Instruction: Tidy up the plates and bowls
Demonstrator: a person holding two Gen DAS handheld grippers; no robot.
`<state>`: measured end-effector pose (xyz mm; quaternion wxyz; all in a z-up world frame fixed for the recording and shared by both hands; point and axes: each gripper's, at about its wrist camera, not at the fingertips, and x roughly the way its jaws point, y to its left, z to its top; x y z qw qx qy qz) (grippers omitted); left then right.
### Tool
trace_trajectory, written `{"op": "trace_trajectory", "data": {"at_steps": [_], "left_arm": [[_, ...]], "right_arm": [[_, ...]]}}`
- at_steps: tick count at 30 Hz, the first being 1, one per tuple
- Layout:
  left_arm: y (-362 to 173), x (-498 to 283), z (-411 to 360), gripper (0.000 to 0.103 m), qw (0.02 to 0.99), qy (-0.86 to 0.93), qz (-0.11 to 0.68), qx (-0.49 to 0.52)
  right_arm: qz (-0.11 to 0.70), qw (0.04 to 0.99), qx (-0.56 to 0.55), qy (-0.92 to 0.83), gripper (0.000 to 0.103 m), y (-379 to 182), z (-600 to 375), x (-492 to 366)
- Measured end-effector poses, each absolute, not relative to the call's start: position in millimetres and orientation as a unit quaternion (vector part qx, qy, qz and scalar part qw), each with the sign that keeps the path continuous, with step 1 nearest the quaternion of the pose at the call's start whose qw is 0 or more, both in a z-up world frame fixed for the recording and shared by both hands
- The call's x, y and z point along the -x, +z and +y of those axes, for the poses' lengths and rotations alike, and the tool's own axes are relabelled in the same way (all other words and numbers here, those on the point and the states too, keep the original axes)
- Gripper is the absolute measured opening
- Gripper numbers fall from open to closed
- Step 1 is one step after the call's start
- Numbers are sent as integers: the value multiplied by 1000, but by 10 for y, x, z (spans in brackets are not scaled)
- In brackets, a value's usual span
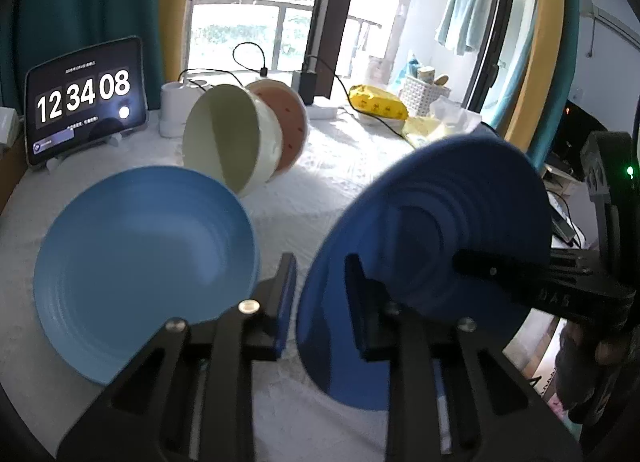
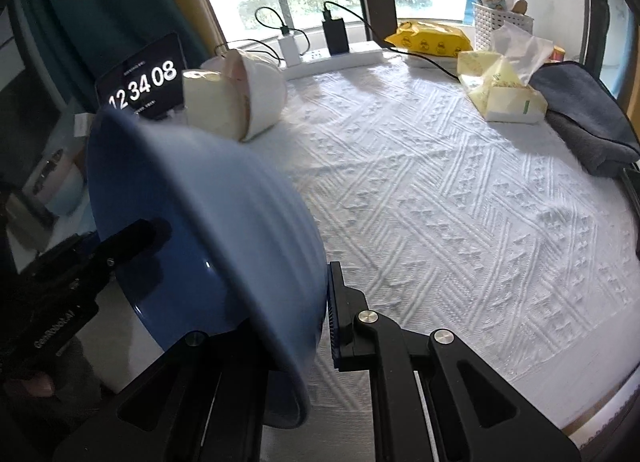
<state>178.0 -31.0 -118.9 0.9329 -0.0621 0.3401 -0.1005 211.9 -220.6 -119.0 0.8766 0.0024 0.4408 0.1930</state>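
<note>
Black tongs fill the near edge of both wrist views. From the left wrist view, the left tongs have the rim of a dark blue plate between their fingers, though whether they clench it cannot be told. The right tongs reach in from the right across the same plate. In the right wrist view the right tongs grasp that plate's rim, holding it tilted on edge above the desk, with the left tongs coming in from the left.

A light blue plate lies flat on the desk, near left, just beside the raised one. Farther back, a cream bowl rests on its side, nested in a second white bowl and a pink plate behind it.

The step in hand looks like stacking the plates. Next the dark plate probably needs levelling, lowering onto the light blue one, and then releasing.

A white textured cloth covers the desk. At the far edge stand a tablet clock reading 12 34 08, a power strip with chargers, a yellow packet and a tissue pack. A grey towel lies far right. Beyond are bright windows and teal curtains.
</note>
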Motion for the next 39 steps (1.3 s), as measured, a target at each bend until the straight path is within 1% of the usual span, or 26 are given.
{"op": "trace_trajectory", "data": {"at_steps": [8,11,14,19,21,22,23,27,29,35,39], "left_arm": [[-1067,-1807,-265,23,937,-108,327,57],[-1066,-1884,-241,23,935,-107,333,58],[-1086,-1965,-266,23,933,-102,340,53],[-1117,-2162,-289,23,926,-103,360,54],[-1136,-2233,-291,23,923,-99,368,55],[-1145,-2267,-295,23,921,-98,373,54],[-1155,-2302,-296,23,919,-97,378,55],[-1183,-2389,-311,23,916,-91,387,53],[-1202,-2416,-313,23,915,-88,391,51],[-1239,-2550,-329,25,910,-69,406,41],[-1217,-2579,-326,25,911,-67,406,40]], "right_arm": [[452,870,-17,196,9,-1113,-2127,-2211],[462,865,-33,195,9,-1120,-2168,-2297],[464,864,-39,189,13,-1114,-2185,-2351],[465,866,-45,180,15,-1112,-2222,-2506],[470,863,-49,177,18,-1137,-2252,-2582],[473,863,-50,173,22,-1151,-2270,-2622],[475,861,-52,172,25,-1160,-2283,-2652],[483,856,-57,174,28,-1181,-2327,-2772],[484,856,-57,172,34,-1180,-2344,-2815],[486,853,-71,176,36,-1175,-2379,-2928],[469,863,-79,170,37,-1111,-2412,-2960]]}}
